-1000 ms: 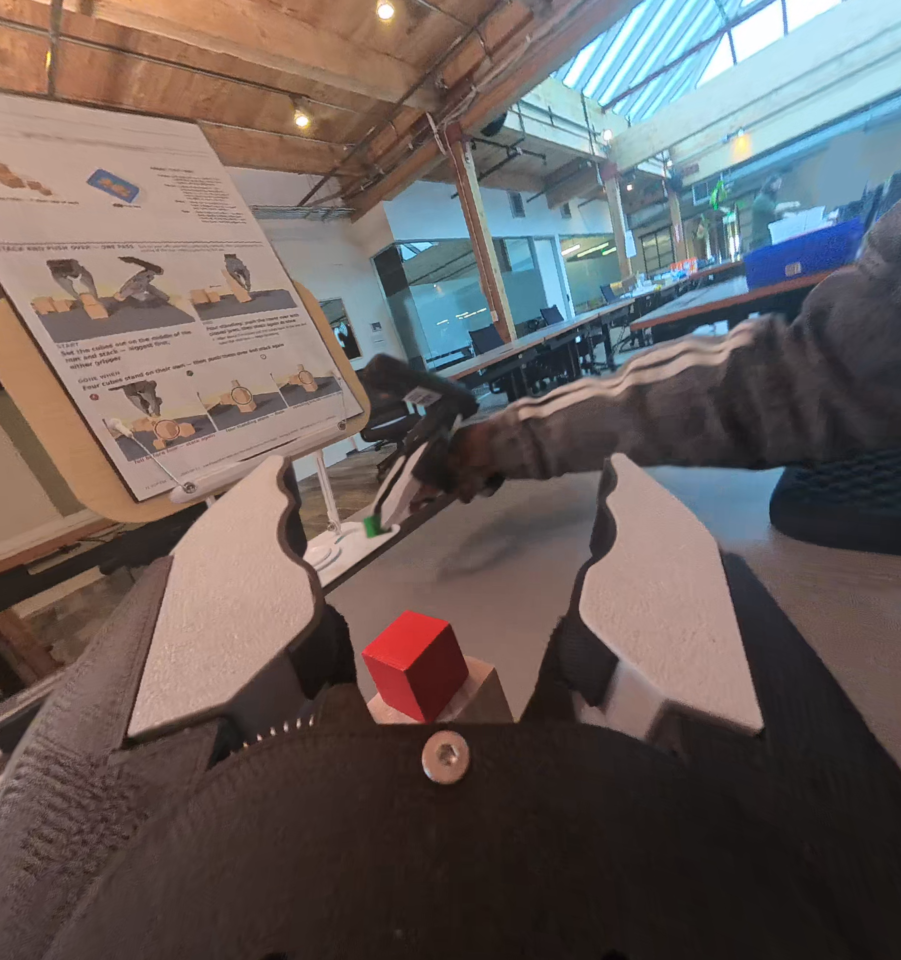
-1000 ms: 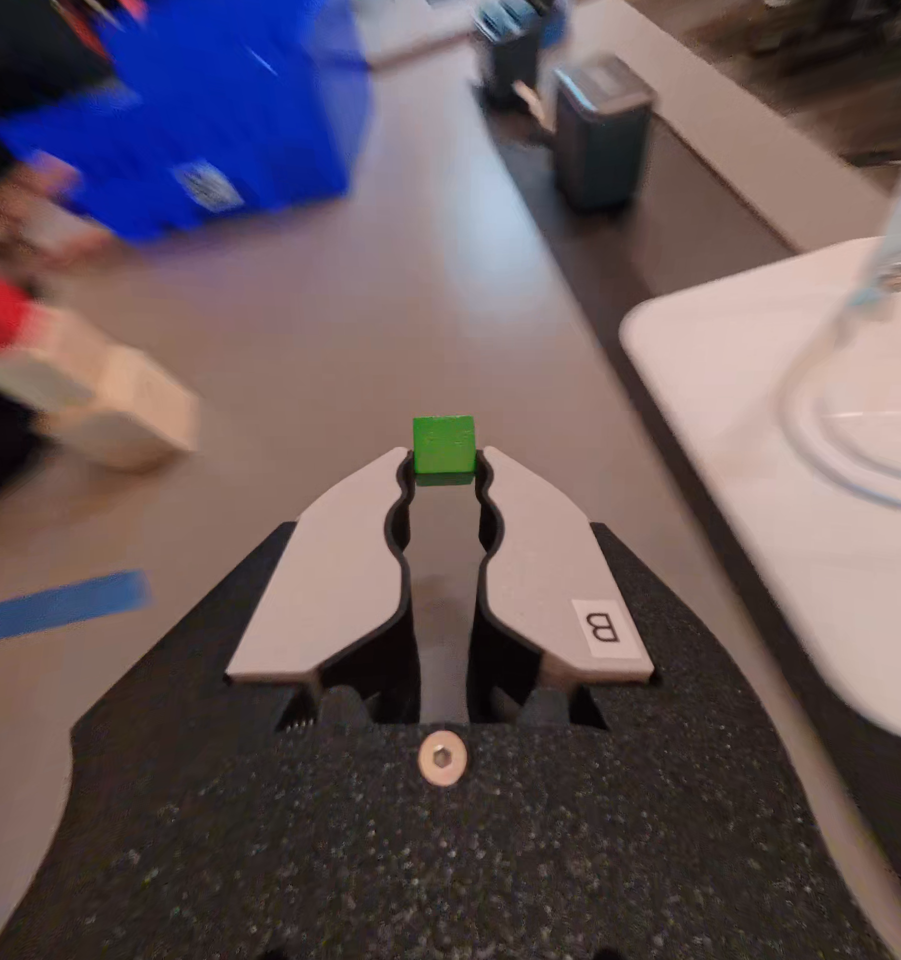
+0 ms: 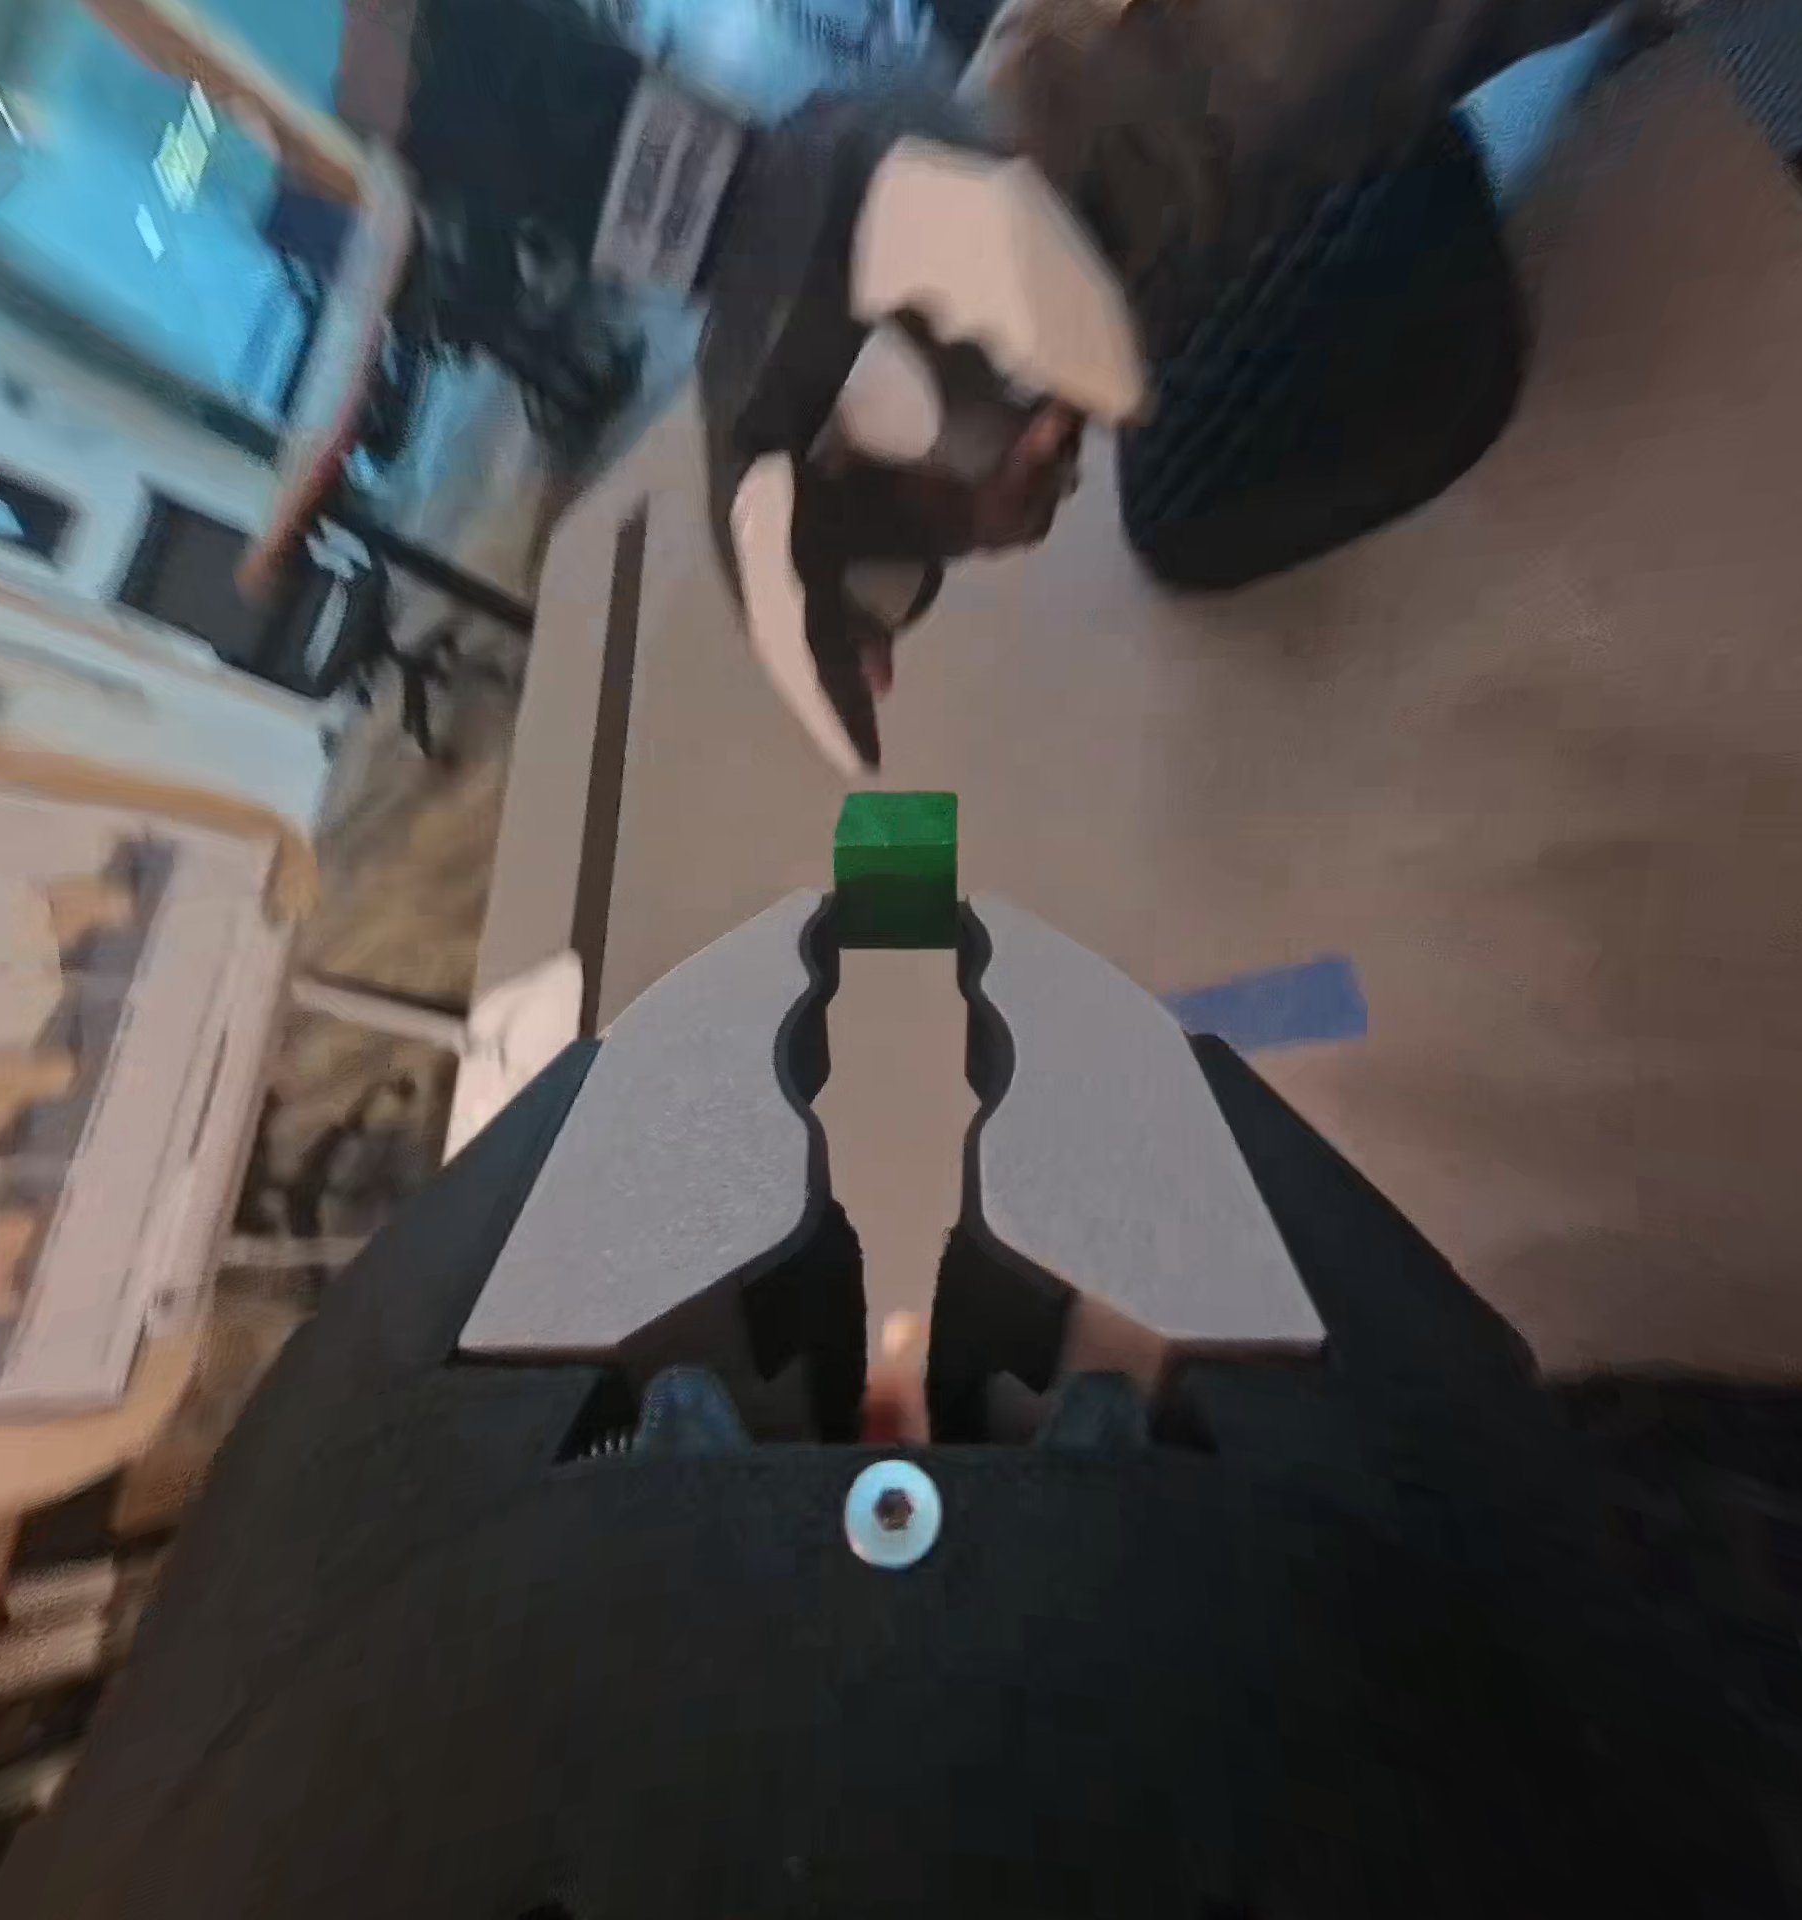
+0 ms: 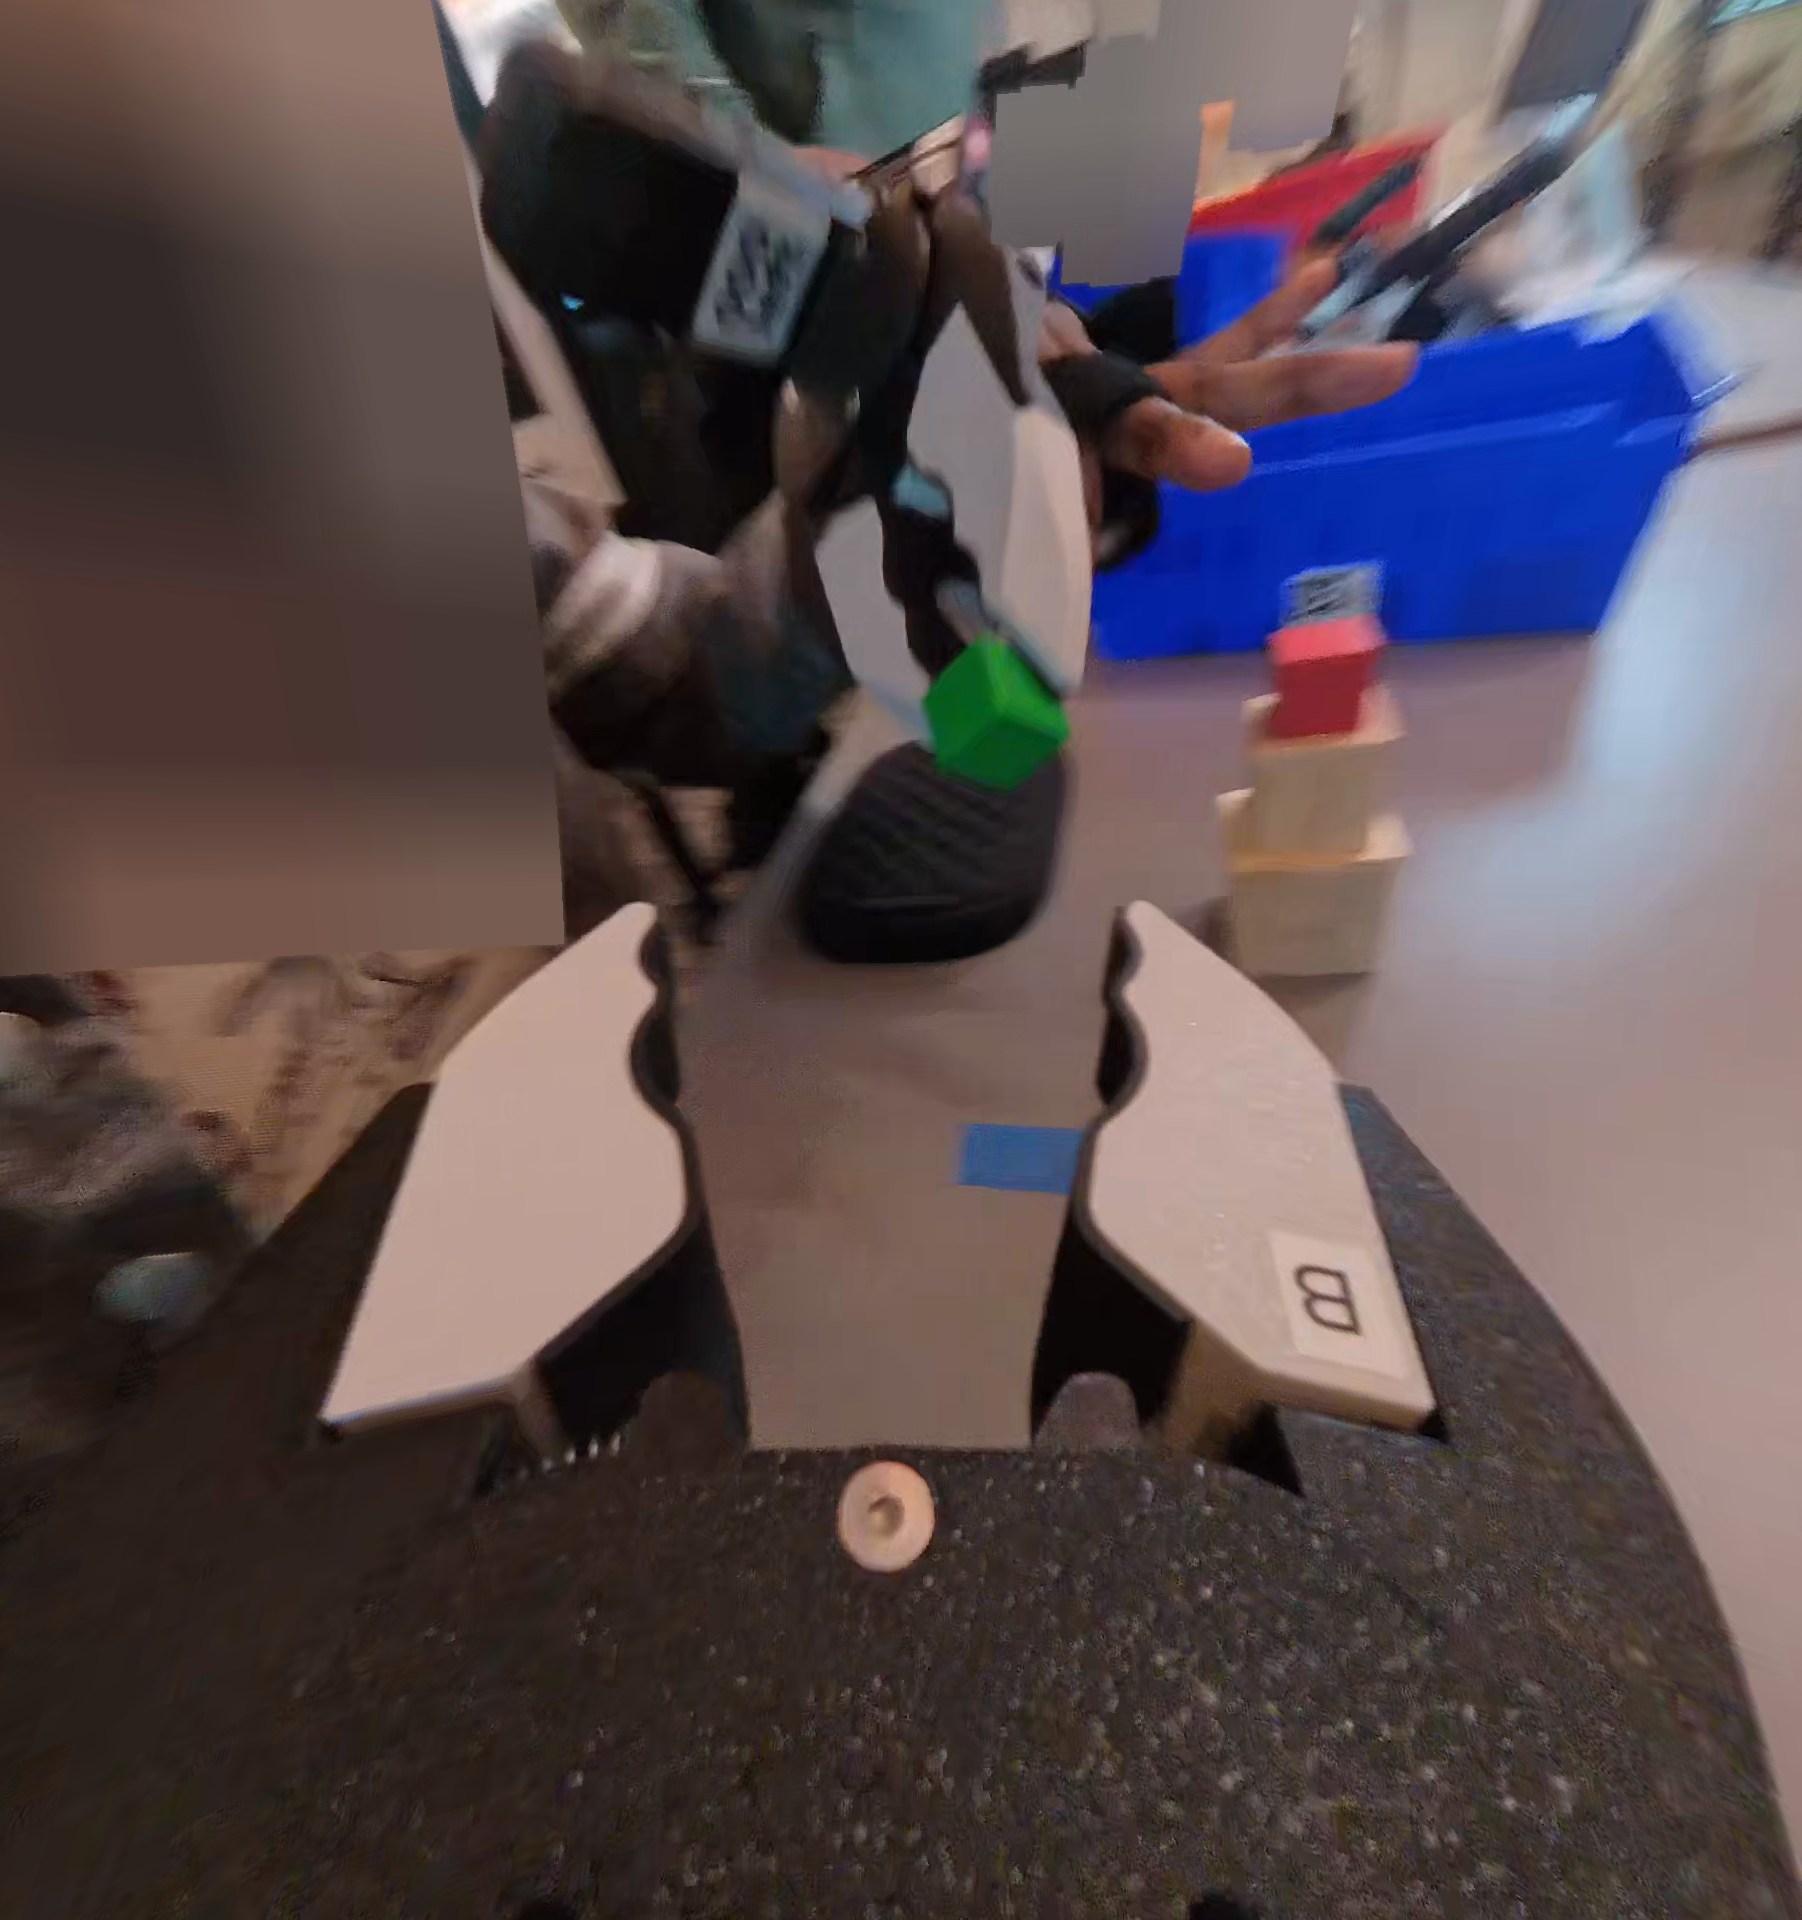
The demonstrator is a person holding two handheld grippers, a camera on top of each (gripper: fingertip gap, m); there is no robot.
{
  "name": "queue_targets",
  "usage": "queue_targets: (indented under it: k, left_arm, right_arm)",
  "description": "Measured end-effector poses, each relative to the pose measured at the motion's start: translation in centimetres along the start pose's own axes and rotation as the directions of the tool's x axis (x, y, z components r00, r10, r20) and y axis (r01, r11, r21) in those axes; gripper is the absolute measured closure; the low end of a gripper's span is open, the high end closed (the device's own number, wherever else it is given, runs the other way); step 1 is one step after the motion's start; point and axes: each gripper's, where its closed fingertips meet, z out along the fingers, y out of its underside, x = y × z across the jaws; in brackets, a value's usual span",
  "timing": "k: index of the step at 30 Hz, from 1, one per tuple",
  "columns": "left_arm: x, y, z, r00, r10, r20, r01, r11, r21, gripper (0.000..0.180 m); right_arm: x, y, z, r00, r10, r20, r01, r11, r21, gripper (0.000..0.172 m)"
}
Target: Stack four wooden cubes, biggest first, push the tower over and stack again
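My left gripper (image 3: pixel 895 920) is shut on a small green cube (image 3: pixel 895 862) held at its fingertips above the grey table (image 3: pixel 1396 779). The right wrist view shows the same cube (image 4: pixel 996 727) pinched in the left gripper's fingers (image 4: pixel 1042 540) in the air. My right gripper (image 4: pixel 892 935) is open with nothing between its fingers, low over the table. One of its fingers (image 3: pixel 793 644) shows blurred just beyond the green cube. A tower stands at the right: a large plain wooden cube (image 4: pixel 1307 904), a smaller plain cube (image 4: pixel 1312 795) on it, and a red cube (image 4: pixel 1323 675) on top.
A blue tape strip (image 4: pixel 1016 1155) lies on the table between my right fingers, and also shows in the left wrist view (image 3: pixel 1271 1003). A black mesh pad (image 4: pixel 928 862) sits behind it. A blue bin (image 4: pixel 1448 499) stands behind the tower. An instruction board (image 3: pixel 97 1091) is at left.
The green cube passed from my right gripper to my left. The right jaws opened and drew back; the left jaws closed on the cube after leaving the tower.
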Motion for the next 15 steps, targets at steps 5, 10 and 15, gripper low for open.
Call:
queue_targets:
  k: [5,10,15]
  left_arm:
    - [-5.3,6.2,-5.6,0.971,-0.226,-0.077,0.182,0.91,-0.373,0.159]
    - [-4.0,9.8,-7.7,0.841,-0.479,-0.252,0.191,0.698,-0.69,0.159]
    - [-2.6,11.7,-6.9,0.79,-0.538,-0.295,0.102,0.588,-0.802,0.159]
  right_arm:
    - [3.3,0.5,-0.9,0.92,-0.244,-0.307,0.266,0.963,0.031,0.046]
    - [3.9,1.6,-1.2,0.929,-0.19,-0.318,0.209,0.978,0.026,0.037]
    - [3.7,0.9,-1.9,0.924,-0.191,-0.331,0.226,0.972,0.07,0.04]
